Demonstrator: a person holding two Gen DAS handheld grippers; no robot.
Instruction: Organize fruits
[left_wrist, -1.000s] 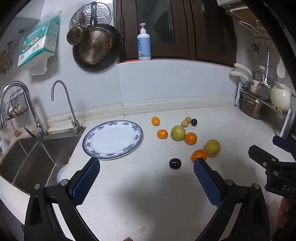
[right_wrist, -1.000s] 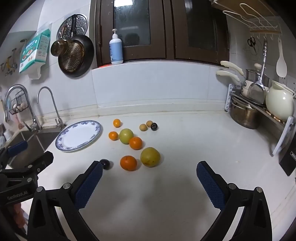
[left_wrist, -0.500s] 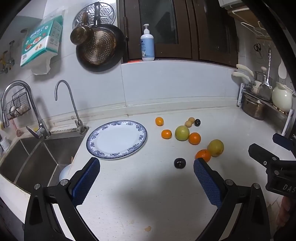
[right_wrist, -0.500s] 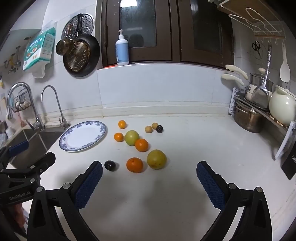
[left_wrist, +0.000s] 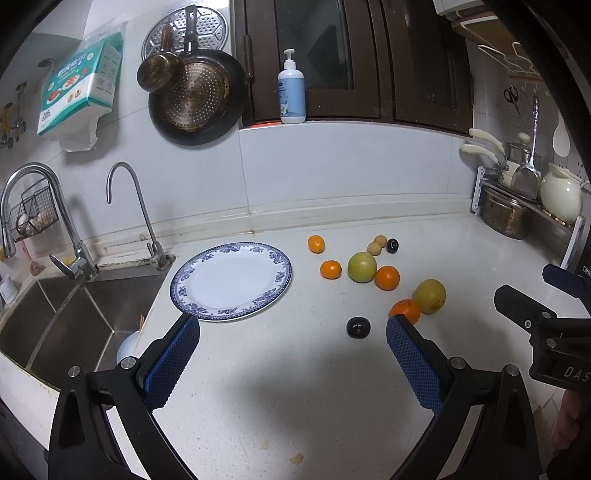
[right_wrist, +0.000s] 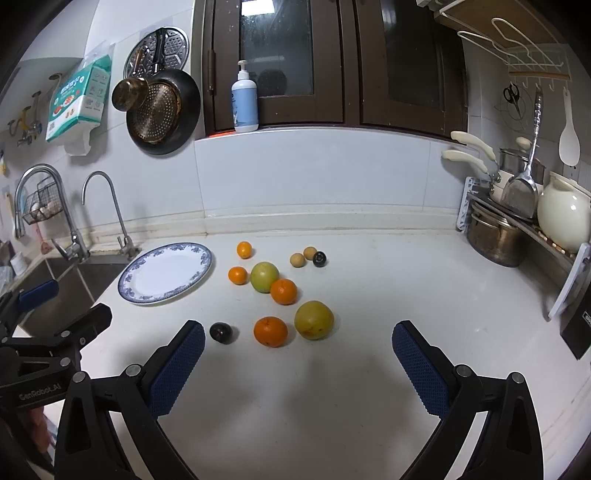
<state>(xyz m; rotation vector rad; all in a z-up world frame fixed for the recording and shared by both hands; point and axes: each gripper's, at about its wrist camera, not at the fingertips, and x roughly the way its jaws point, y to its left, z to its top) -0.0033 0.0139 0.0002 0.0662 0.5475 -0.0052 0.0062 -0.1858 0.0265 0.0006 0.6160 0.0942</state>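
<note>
Facing scattered fruits (right_wrist: 280, 291), tongs (right_wrist: 297, 345) agape

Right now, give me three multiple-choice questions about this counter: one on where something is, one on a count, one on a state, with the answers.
1. Where does the plate lie?
A. between the sink and the fruit
B. on the pot rack
C. in the sink

2. How many orange fruits are on the counter?
A. two
B. four
C. six

3. What is on the plate?
A. one orange
B. all the fruit
C. nothing

Answers: 1 A, the plate sits on the counter beside the sink, with the fruit on its other side. 2 B, four orange fruits show, the nearest by a yellow-green one. 3 C, its white middle is bare; both grippers, left and right, are open and empty.
</note>
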